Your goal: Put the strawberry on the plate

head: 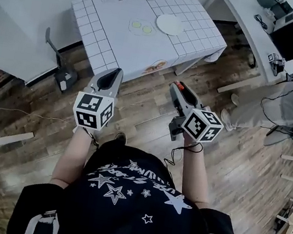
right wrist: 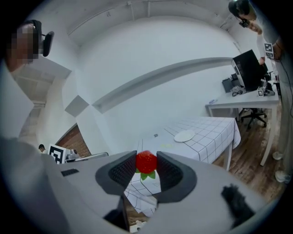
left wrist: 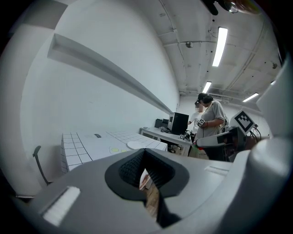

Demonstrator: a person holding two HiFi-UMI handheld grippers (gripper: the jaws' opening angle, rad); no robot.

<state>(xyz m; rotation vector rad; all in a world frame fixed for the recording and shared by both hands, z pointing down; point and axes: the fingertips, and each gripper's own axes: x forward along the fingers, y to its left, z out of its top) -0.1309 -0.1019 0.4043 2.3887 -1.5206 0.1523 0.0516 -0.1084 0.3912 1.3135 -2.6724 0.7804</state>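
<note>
Right gripper view: strawberry (right wrist: 146,161) pinched between right gripper (head: 179,87) pads; head view shows only red speck there. Left gripper (head: 111,72) jaws together, empty. Plate (head: 169,24) ahead of both, on table (head: 120,42). Wooden floor (head: 139,93) open between grippers and table's near edge.

The bare left forearm (head: 73,154) and right forearm (head: 197,172) reach forward side by side. The grey left gripper (head: 115,73), tilted slightly downward, has its jaws closed together with nothing between them. The grey right gripper (head: 177,86) clamps a small red strawberry (right wrist: 146,161).

Grid-cloth table (head: 111,30), wooden floor (head: 42,107)
</note>
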